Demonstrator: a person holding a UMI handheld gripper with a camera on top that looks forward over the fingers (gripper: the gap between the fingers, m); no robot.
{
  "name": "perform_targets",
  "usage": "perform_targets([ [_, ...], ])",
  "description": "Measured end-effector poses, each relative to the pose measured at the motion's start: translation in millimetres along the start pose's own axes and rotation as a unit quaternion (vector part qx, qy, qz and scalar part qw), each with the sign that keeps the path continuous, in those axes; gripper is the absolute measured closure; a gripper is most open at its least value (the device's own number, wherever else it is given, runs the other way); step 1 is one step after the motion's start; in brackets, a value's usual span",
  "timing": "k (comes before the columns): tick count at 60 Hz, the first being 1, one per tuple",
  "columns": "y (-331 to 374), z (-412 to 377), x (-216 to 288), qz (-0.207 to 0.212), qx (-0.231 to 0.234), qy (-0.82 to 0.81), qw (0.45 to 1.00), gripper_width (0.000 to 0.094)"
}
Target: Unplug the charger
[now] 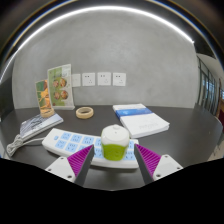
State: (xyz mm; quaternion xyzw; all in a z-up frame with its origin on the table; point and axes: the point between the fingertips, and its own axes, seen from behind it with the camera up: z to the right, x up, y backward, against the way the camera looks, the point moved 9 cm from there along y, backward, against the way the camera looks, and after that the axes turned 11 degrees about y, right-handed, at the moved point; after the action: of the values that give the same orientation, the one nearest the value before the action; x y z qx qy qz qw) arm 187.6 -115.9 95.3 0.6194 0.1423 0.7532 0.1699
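- White power strip with pale blue socket markings (82,144) lies flat on the dark tabletop (185,140), running out to the left from just ahead of the fingers.
- Charger: small plug block with a white rounded top and green lower body (114,143), seated upright in the strip at its near right end.
- Gripper (114,155): fingers apart, purple pads (80,157) flanking the charger on either side. A narrow gap appears at each side; contact not confirmed, so read as open with the charger standing between them.
- Step in hand, by judgement: closing on the charger before the pull.
- To do it well: centre the body between the pads, close low on the green part where the sides look flatter, not on the rounded cap.
- Pull straight up along the pins; a sideways tilt would likely drag the strip.
- Risk: nothing holds the strip down, so it may lift with the plug.
- Background: white stack of booklets (139,118), roll of tape (86,111), white telephone (31,126), wall sockets (103,77).
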Motion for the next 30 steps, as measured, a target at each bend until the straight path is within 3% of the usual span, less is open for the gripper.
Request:
perform_targets([
  [7, -33.8, -1.4, 10.5, 0.012, -0.026, -0.001, 1.0, 0.0108],
  [11, -43.6, -0.3, 8.5, 0.007, -0.038, -0.015, 0.999, 0.0454],
  [20, -44.2, -3.0, 7.7, 0.039, -0.072, -0.012, 0.997, 0.0574],
  [30, -42.1, -1.2, 13.1, 0.022, -0.055, -0.036, 0.998, 0.0584],
])
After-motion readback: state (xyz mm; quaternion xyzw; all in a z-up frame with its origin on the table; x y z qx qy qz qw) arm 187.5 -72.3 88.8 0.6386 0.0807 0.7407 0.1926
